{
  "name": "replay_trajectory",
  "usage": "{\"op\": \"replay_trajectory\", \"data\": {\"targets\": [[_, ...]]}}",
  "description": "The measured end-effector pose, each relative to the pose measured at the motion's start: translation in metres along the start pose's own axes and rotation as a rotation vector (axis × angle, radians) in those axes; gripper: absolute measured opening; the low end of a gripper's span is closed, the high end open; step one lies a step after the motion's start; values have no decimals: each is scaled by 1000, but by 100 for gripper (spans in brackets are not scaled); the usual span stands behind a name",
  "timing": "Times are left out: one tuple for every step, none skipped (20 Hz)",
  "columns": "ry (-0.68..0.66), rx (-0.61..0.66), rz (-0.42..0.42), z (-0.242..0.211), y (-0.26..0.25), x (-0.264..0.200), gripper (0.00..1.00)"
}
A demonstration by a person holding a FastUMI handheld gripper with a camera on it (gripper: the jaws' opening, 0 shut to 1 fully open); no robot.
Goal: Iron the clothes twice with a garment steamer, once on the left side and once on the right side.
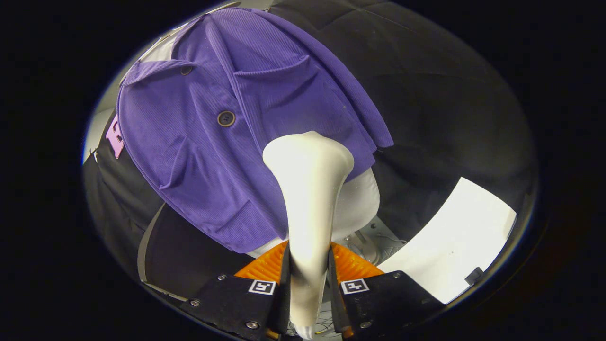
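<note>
The jacket (246,128), purple ribbed cloth with dark buttons, hangs on a pale form (360,199) ahead of the gripper, spread across most of the scene and seen tilted. It looks soft and light, so it will likely yield and swing under pressure; a gentle, sliding contact should suit it better than a push. Its hem ends just above the fingers, with the form's pale base showing below.

The steamer (307,199) is a smooth, cream, stiff plastic body, narrow at the neck and flaring to a head that lies against or just before the jacket's lower right part; actual contact cannot be told. It seems light but possibly slippery, so the narrow neck is the sensible hold.

The gripper (308,279) has its 2 fingers closed narrowly on that neck, ribbed pads (265,267) pressing from both sides.
</note>
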State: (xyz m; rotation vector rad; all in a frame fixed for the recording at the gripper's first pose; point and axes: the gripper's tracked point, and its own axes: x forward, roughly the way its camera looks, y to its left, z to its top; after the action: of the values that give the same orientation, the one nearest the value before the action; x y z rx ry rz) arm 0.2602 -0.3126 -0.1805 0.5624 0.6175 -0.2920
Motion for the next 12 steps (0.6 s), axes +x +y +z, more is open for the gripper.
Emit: {"op": "replay_trajectory", "data": {"targets": [[13,5,-9,-7,-5,4,36],[26,9,-16,-13,-9,8,36],[39,12,-22,-20,-13,11,36],[50,13,-28,-25,-17,12,36],[62,14,-35,-32,-21,12,36],[73,16,-41,-36,-21,12,36],[81,21,-42,-41,-20,9,36],[84,23,-33,-47,-17,6,36],[89,19,-20,-54,-13,-1,36],[93,6,-7,-61,-8,-10,36],[98,-13,6,-68,-1,-19,36],[99,-31,19,-74,6,-27,36]]}}
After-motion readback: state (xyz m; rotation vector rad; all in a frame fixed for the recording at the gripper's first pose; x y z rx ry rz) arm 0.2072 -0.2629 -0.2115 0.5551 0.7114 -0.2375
